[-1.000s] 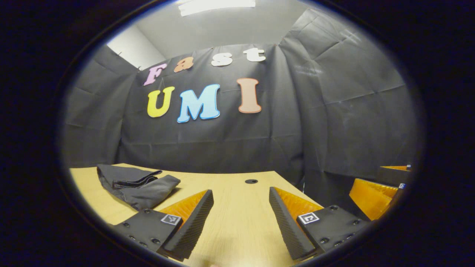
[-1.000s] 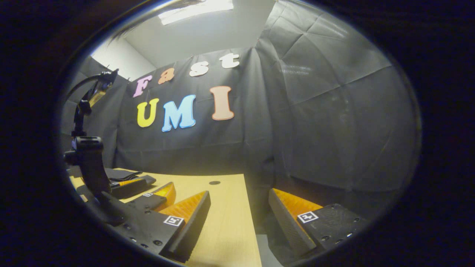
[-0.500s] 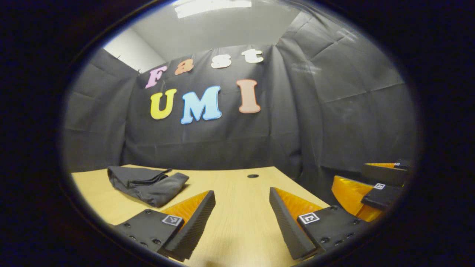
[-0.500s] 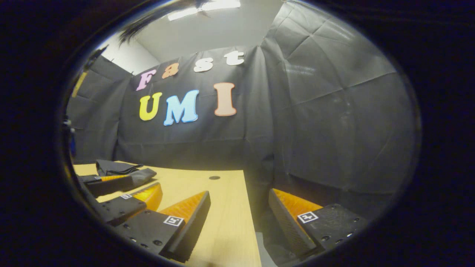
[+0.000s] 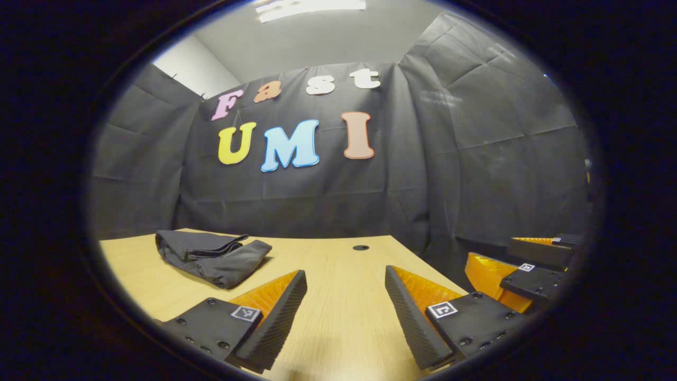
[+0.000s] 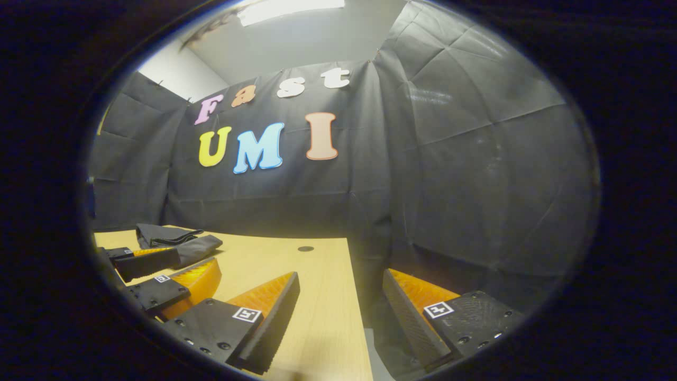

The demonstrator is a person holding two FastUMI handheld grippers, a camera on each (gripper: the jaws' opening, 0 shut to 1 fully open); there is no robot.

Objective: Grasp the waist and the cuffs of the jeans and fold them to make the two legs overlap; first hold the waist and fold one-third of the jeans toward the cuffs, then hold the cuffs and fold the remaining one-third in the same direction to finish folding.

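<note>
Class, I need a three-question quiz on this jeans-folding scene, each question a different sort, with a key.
1. True or false: the left gripper is shut on the jeans.
2. The jeans lie on: A) the table B) the floor C) a chair.
3. Fill in: the right gripper has its fingers ____.

Key: 1 false, it is open and apart from them; 2 A; 3 open.

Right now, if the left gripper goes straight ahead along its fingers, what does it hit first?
Probably nothing close: bare light wooden tabletop ahead of the left gripper, then the black cloth wall. The folded dark grey jeans sit off-line.
</note>
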